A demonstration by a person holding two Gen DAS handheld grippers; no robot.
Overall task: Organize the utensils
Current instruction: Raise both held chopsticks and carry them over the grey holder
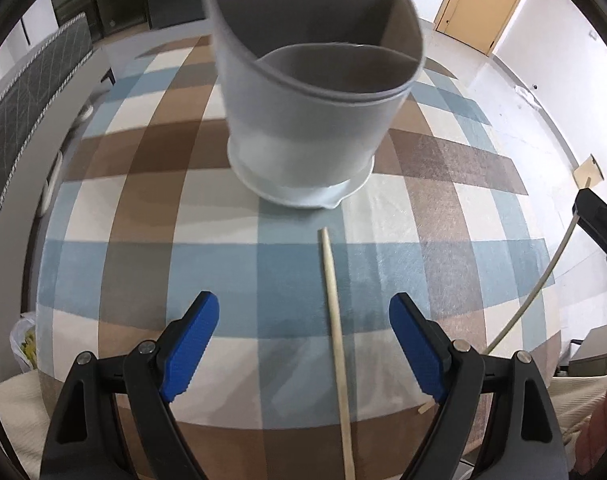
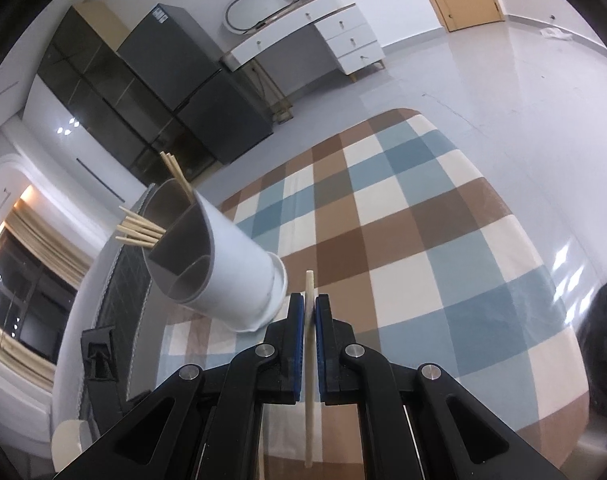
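Item one: your left gripper (image 1: 303,344) is standing with its jaws spread wide and nothing between the blue pads (image 1: 191,352), low in the left wrist frame, pointing down at the checked cloth (image 1: 143,216) that is covering the surface. Item two: a loose chopstick (image 1: 335,336) is lying on that cloth, running from just below the holder's base down to the bottom edge of the frame, passing through the gap between the jaws nearer the right pad and touching neither. Item three: the utensil holder (image 1: 303,112), a white tub with grey inner dividers on a white saucer-like base, is sitting upright on the cloth in the upper centre of the left wrist frame; its near compartments are showing nothing inside, while bundles of chopsticks (image 2: 143,230) are sticking out of the far compartments, seen at centre left in the right wrist frame. Item four: your right gripper (image 2: 310,312) is pinching a single chopstick (image 2: 309,392) between pressed-together jaws, the stick's tip poking out beyond the pads, just beside the holder's base in the lower centre of the right wrist frame. Item five: that same gripper is appearing at the right edge of the left wrist frame, its stick trailing down from it.
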